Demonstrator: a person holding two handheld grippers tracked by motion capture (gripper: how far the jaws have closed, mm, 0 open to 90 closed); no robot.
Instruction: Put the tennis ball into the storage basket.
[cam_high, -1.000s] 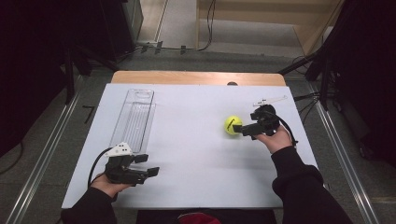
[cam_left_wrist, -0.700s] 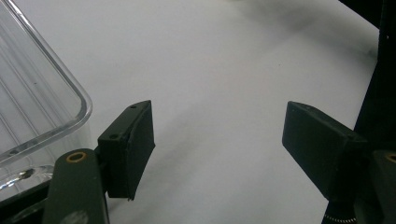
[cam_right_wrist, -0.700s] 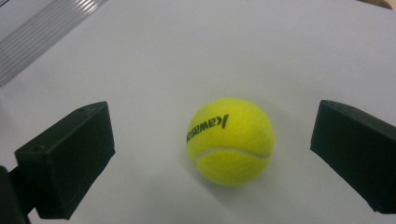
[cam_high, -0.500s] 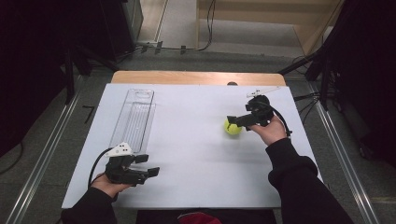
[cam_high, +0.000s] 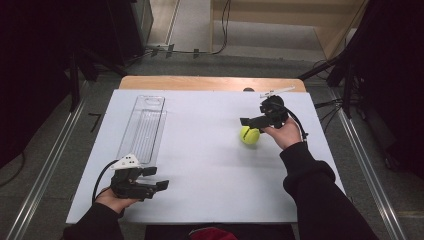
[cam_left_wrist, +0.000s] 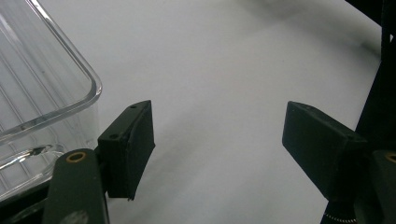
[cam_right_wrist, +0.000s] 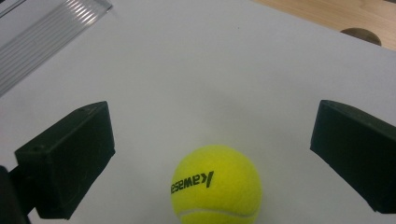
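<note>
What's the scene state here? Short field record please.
surface: white table
ball: yellow tennis ball on the table, right side, between the open jaws, untouched
tray: clear tray, left side, empty
right gripper: open, over the ball
left gripper: open, near the tray's near end, holding nothing

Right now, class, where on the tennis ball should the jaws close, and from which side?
Grip the tennis ball across its widest middle, coming down from above: it is round and rests free on the white table. The right gripper is already open either side of it.
</note>
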